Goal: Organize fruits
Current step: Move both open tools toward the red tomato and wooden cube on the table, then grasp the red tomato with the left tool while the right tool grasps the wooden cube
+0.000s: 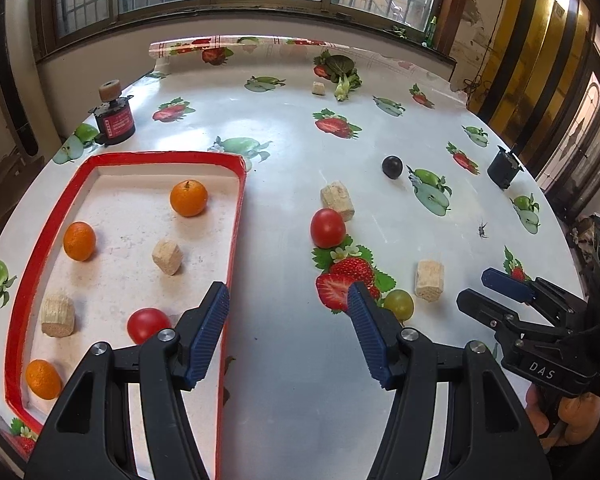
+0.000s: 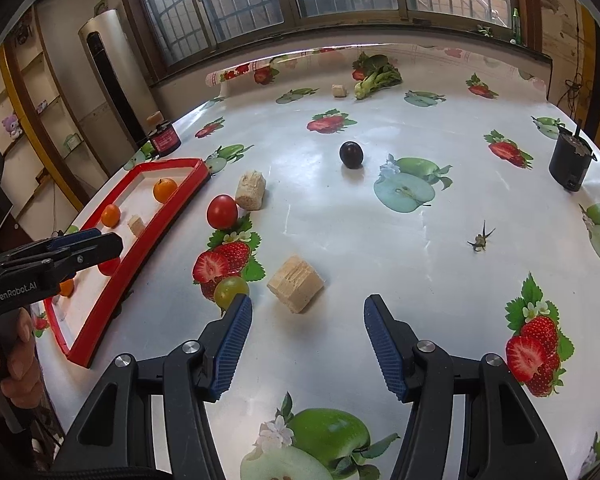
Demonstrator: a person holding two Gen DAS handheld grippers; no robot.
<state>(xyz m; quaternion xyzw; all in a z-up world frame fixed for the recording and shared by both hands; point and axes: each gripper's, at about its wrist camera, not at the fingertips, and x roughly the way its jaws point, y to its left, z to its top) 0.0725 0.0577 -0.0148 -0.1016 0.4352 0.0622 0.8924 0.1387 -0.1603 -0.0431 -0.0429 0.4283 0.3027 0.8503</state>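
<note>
Two hand-held grippers hover over the tabletop [image 1: 292, 360], both with jaws apart and nothing between the pads. The left hand-held gripper [image 1: 288, 312] straddles the right wall of the red tray [image 1: 236, 216], whose long axis runs away from the camera toward the window. Inside the tray lie three oranges, one [image 1: 189, 198] at the far end, a red tomato [image 1: 148, 325] just beside the left finger, and two pale cork-like blocks, the nearer one [image 1: 58, 315] standing upright.

Outside the tray, a second red tomato [image 2: 222, 211] touches a pale block [image 2: 251, 191]. A green grape [image 2: 231, 291] sits just beside the left finger of the right hand-held gripper [image 2: 308, 316], with a tilted pale block [image 2: 296, 284] lying ahead of the open jaws. A dark plum [image 2: 351, 155] rests farther out, well apart from the others, and a leafy vegetable [image 2: 374, 74] lies near the far edge with its stalk end pointing left.
</note>
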